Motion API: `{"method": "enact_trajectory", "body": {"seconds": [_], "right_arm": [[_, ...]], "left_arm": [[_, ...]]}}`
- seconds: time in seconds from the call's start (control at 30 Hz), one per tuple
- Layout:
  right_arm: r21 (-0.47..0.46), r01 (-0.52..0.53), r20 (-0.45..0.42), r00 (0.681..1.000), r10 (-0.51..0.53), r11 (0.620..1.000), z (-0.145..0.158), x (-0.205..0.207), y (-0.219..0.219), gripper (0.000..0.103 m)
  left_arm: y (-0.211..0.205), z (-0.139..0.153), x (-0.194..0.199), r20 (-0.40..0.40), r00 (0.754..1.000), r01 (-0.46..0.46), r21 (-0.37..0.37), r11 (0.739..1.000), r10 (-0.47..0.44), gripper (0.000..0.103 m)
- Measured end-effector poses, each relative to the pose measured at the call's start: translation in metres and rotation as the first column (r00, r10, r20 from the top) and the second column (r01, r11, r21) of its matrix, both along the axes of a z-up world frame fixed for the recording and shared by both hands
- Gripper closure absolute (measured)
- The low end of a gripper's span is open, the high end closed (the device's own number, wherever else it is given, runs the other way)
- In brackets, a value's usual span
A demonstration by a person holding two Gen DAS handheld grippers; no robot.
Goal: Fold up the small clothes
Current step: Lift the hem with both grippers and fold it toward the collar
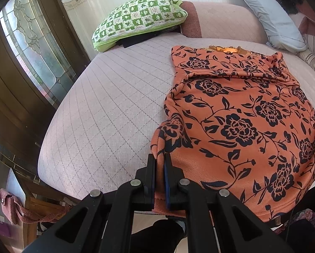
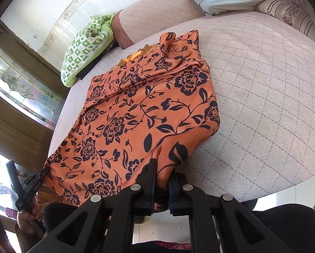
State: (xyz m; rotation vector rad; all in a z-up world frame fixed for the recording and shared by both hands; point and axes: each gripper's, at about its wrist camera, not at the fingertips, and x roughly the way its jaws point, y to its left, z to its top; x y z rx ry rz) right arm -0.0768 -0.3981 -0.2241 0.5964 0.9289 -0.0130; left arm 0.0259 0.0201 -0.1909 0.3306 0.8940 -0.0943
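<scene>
An orange garment with a dark flower print [image 1: 241,116] lies spread on the pale quilted bed [image 1: 107,109], its neck end at the far side with the sleeves folded in. My left gripper [image 1: 160,158] is shut on the garment's near left hem corner. In the right wrist view the same garment [image 2: 136,113] runs away from me, and my right gripper [image 2: 163,168] is shut on its near right hem corner, the cloth bunched between the jaws. The left gripper [image 2: 42,172] shows there at the hem's other corner, held by a hand.
A green-and-white patterned cushion [image 1: 136,19] rests on a dark flat object at the far left of the bed. A grey-blue pillow [image 1: 269,14] and a striped pillow [image 2: 292,14] lie at the head. A wooden door with patterned glass [image 1: 31,48] stands to the left. The quilted bed [image 2: 262,105] lies bare right of the garment.
</scene>
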Motion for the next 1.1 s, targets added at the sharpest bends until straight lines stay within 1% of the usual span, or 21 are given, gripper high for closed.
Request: {"method": "enact_trajectory", "body": {"seconds": [0.33, 0.4, 0.5, 0.53, 0.6, 0.73, 0.8, 0.87, 0.93, 1.03, 1.1], "right_arm": [[0.005, -0.001, 0.027, 1.000, 0.001, 1.000, 0.010, 0.006, -0.003, 0.094], [0.009, -0.002, 0.035, 0.999, 0.002, 1.000, 0.014, 0.009, -0.004, 0.094], [0.020, -0.004, 0.063, 0.998, 0.003, 1.000, 0.024, 0.018, -0.010, 0.095], [0.024, -0.003, 0.075, 0.997, 0.001, 1.000, 0.029, 0.022, -0.013, 0.095], [0.022, 0.004, 0.102, 0.995, -0.006, 1.000, 0.040, 0.034, -0.023, 0.095], [-0.002, 0.025, 0.163, 0.986, -0.024, 1.000, 0.065, 0.070, -0.046, 0.095], [-0.019, 0.048, 0.190, 0.981, -0.043, 0.999, 0.076, 0.095, -0.063, 0.095], [-0.024, 0.069, 0.206, 0.977, -0.062, 0.997, 0.082, 0.126, -0.081, 0.095], [-0.005, 0.091, 0.206, 0.975, -0.088, 0.996, 0.081, 0.159, -0.099, 0.095], [0.019, 0.140, 0.185, 0.973, -0.141, 0.990, 0.066, 0.219, -0.128, 0.095], [0.016, 0.179, 0.168, 0.969, -0.179, 0.984, 0.052, 0.251, -0.144, 0.095]], "left_arm": [[-0.009, 0.012, 0.006, 0.026, 1.000, 0.016, 0.003, 1.000, -0.016, 0.096], [-0.011, 0.017, 0.012, 0.016, 0.999, 0.030, -0.019, 0.999, -0.029, 0.096], [-0.013, 0.027, 0.030, -0.011, 0.999, 0.046, -0.097, 0.994, -0.048, 0.096], [-0.014, 0.032, 0.040, -0.018, 0.999, 0.047, -0.126, 0.991, -0.049, 0.096], [-0.016, 0.040, 0.063, -0.017, 0.999, 0.044, -0.160, 0.986, -0.048, 0.096], [-0.028, 0.055, 0.116, 0.022, 0.999, 0.026, -0.164, 0.986, -0.023, 0.096], [-0.036, 0.061, 0.150, 0.045, 0.999, 0.003, -0.164, 0.986, 0.004, 0.098], [-0.048, 0.063, 0.190, 0.038, 0.999, -0.006, -0.188, 0.982, 0.014, 0.098], [-0.066, 0.058, 0.236, 0.028, 0.999, -0.032, -0.187, 0.982, 0.038, 0.098], [-0.095, 0.043, 0.295, 0.027, 0.997, -0.069, -0.148, 0.987, 0.074, 0.098], [-0.103, 0.034, 0.321, 0.015, 0.995, -0.098, -0.148, 0.984, 0.101, 0.098]]}}
